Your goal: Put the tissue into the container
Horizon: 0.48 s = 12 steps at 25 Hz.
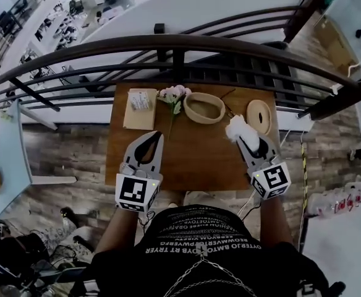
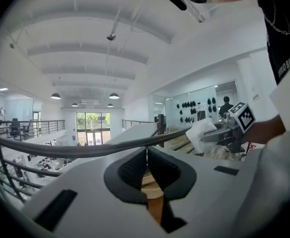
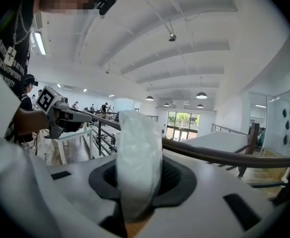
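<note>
Both outstretched over table [image 1: 199,156]: left gripper [image 1: 157,136] empty, right gripper [image 1: 246,141] with tissue [image 1: 235,129].

Open-plan office mezzanine: railing [image 1: 168,42] overlooks desks [image 1: 57,23] below, pendant lamps [image 2: 114,95] overhead.

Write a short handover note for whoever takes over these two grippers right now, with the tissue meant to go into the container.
Left gripper: jaws together, nothing in them, over the near left part of the table.
Right gripper: shut on the tissue, over the table's right side.
Container: oval basket at the back middle of the table; nothing shows inside it. The tissue is to its right, not over it.
Done: tissue is in the grip.
Left: carry it over the basket and release it inside.
</note>
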Tool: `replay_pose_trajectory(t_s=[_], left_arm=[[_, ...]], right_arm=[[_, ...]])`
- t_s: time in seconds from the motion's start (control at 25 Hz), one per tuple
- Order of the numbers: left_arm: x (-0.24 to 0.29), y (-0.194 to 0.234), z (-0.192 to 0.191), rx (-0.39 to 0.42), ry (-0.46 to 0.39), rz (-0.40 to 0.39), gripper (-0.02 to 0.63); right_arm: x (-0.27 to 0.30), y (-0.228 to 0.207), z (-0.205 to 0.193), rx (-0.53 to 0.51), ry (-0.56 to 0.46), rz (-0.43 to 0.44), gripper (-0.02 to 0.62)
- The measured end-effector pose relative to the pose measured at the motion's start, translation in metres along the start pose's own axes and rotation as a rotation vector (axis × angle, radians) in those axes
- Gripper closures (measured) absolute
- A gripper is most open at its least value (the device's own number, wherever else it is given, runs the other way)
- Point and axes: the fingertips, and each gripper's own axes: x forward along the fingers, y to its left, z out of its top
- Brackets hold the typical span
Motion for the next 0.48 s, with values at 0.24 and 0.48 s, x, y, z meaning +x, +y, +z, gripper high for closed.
replay_pose_trajectory(t_s=[0.24,0.48], left_arm=[[0.033,0.010,-0.007,-0.004,0.034,0.024,0.575],[0.046,0.025,-0.013,-0.012,0.077,0.076,0.575]], right_arm=[[0.048,-0.032,-0.030,0.035,0.054,0.040,0.471],[0.112,-0.056,-0.091,0.129,0.152,0.077,0.472]])
